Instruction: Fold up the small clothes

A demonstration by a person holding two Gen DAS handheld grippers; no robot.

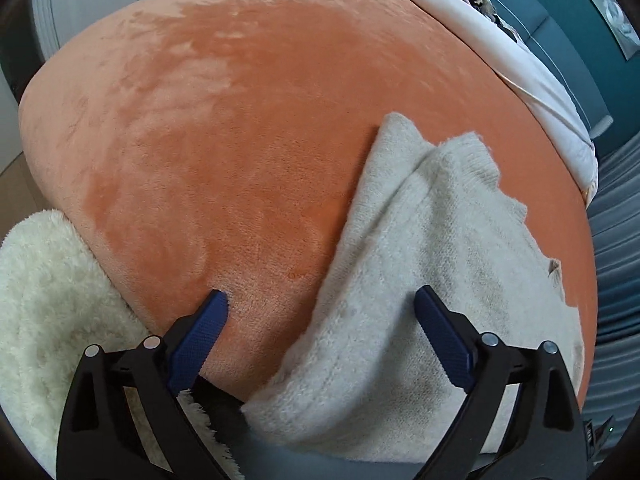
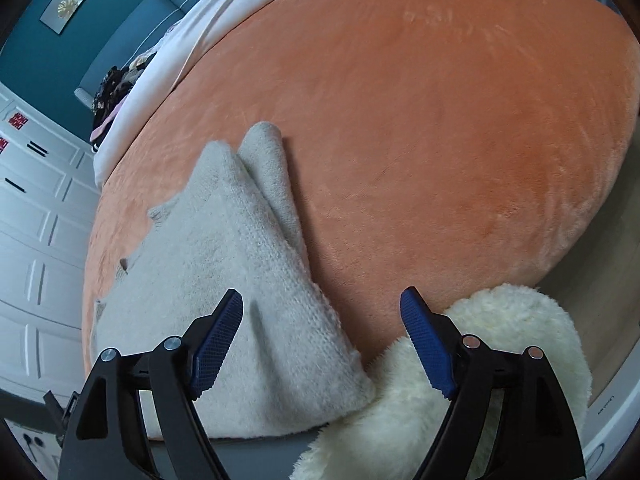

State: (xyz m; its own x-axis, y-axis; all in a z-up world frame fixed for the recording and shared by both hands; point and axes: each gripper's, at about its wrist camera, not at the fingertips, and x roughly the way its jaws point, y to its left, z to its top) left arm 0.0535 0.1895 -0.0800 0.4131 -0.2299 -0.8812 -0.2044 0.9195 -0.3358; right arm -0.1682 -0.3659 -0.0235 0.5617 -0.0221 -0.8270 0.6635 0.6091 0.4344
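A small cream knit sweater lies folded lengthwise on an orange plush bed cover, its narrow end pointing away. My left gripper is open and empty, hovering over the sweater's left edge near its near end. The same sweater shows in the right wrist view on the orange cover. My right gripper is open and empty above the sweater's right edge. Neither gripper holds cloth.
A fluffy cream fleece item lies at the near bed edge, also in the right wrist view. A white sheet and a pile of dark clothes lie at the far side by a teal wall. White cabinet doors stand beside.
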